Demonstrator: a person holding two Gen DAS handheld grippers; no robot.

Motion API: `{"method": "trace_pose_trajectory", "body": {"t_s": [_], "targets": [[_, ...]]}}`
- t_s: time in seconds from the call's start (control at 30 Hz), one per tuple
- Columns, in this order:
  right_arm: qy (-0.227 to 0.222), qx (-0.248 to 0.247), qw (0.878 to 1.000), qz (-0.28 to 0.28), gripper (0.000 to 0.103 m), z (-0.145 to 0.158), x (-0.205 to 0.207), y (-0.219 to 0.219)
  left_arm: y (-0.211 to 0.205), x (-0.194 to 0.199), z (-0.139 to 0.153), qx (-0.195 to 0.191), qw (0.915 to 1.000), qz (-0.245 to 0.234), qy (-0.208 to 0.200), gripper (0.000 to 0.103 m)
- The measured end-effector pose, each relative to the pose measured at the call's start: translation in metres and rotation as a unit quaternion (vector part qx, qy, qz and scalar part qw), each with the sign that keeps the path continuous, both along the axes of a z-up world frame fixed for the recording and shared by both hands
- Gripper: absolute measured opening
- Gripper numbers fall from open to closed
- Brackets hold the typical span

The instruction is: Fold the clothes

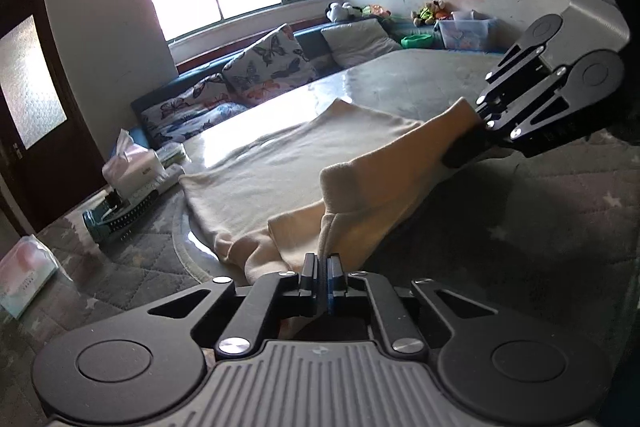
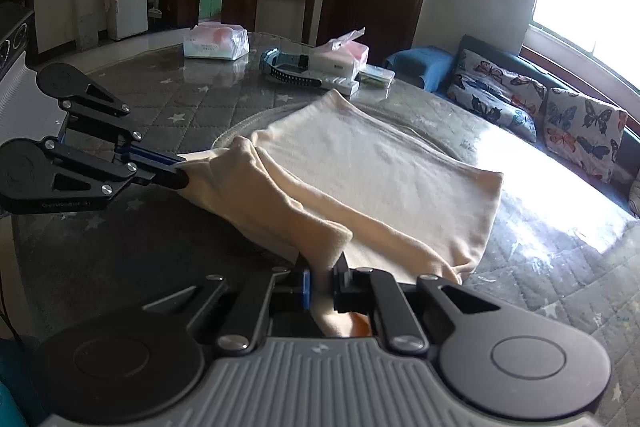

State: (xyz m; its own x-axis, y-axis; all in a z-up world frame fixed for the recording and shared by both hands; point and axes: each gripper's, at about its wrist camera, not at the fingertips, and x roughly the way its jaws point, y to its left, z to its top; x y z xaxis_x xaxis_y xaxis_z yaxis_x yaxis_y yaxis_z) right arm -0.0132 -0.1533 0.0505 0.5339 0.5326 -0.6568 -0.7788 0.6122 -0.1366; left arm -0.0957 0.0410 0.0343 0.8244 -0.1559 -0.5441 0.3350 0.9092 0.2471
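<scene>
left gripper (image 1: 323,269): jaws closed tight on the near edge of the cream garment (image 1: 280,163); a thin pinch of cloth runs between them, only a small bite held.
garment: cream knit, mostly flat on the desk (image 2: 168,107); the near edge is lifted off the surface and bunched between the two grippers; the far part lies smooth toward the window side.
right gripper (image 2: 320,281): jaws closed on another point of the same near edge; a thicker wad of fabric sits between them and spills out below.
clutter far left: tissue box (image 1: 132,167), a blue watch-like band (image 2: 288,69) and a plastic pack (image 2: 216,43) sit on the desk just beyond the garment's far corner.
couch right: butterfly cushions (image 2: 580,131) beyond the desk, well apart from the work.
step (judgement): both hold the near hem, likely about to carry it over toward the far edge for a fold.
risk 1: left bite is shallow; pulling the grippers apart or lifting fast could slip the cloth out, dropping one corner.
risk 2: uneven lift between the two would skew the fold line, edges won't match.
risk 3: dragging instead of lifting could wrinkle the flat part or push it into the clutter.
risk 4: glossy desk cover looks slick, so the whole garment may slide.
</scene>
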Motion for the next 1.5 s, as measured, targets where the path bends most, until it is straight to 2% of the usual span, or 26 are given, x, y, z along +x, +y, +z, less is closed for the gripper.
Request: {"method": "trace_pose_trajectory", "body": {"t_s": [0.27,0.6,0.67,0.8,1.07,1.17,1.33,1.5], "targets": [[-0.011,0.006,1.0,0.018,0.008,0.016,-0.031,-0.013,-0.003,-0.035,0.017,-0.014,0.9999,-0.009,-0.005,0.004],[0.009,-0.003,0.997,0.08,0.008,0.04,-0.125,-0.043,-0.015,-0.126,0.043,-0.043,0.9978,-0.048,0.014,0.004],[0.013,-0.005,0.996,0.088,0.008,0.045,-0.139,-0.048,-0.015,-0.125,0.047,-0.045,0.9979,-0.047,0.007,0.004],[0.001,-0.004,0.996,0.085,0.008,0.055,-0.139,-0.048,-0.016,-0.119,0.053,-0.046,0.998,-0.044,-0.008,0.004],[-0.001,0.014,0.999,0.047,0.008,0.073,-0.073,-0.038,-0.005,-0.049,0.067,-0.069,0.9971,-0.014,-0.029,0.005],[0.004,0.01,0.999,0.034,0.008,0.071,-0.038,-0.028,0.001,-0.012,0.063,-0.077,0.9968,0.003,-0.021,0.005],[0.023,-0.01,1.0,0.01,0.008,0.052,0.025,-0.006,0.009,0.055,0.036,-0.083,0.9957,0.036,0.019,0.005],[0.06,-0.021,0.998,-0.026,0.009,0.014,0.071,0.009,0.01,0.101,0.001,-0.075,0.9937,0.064,0.054,0.005]]}}
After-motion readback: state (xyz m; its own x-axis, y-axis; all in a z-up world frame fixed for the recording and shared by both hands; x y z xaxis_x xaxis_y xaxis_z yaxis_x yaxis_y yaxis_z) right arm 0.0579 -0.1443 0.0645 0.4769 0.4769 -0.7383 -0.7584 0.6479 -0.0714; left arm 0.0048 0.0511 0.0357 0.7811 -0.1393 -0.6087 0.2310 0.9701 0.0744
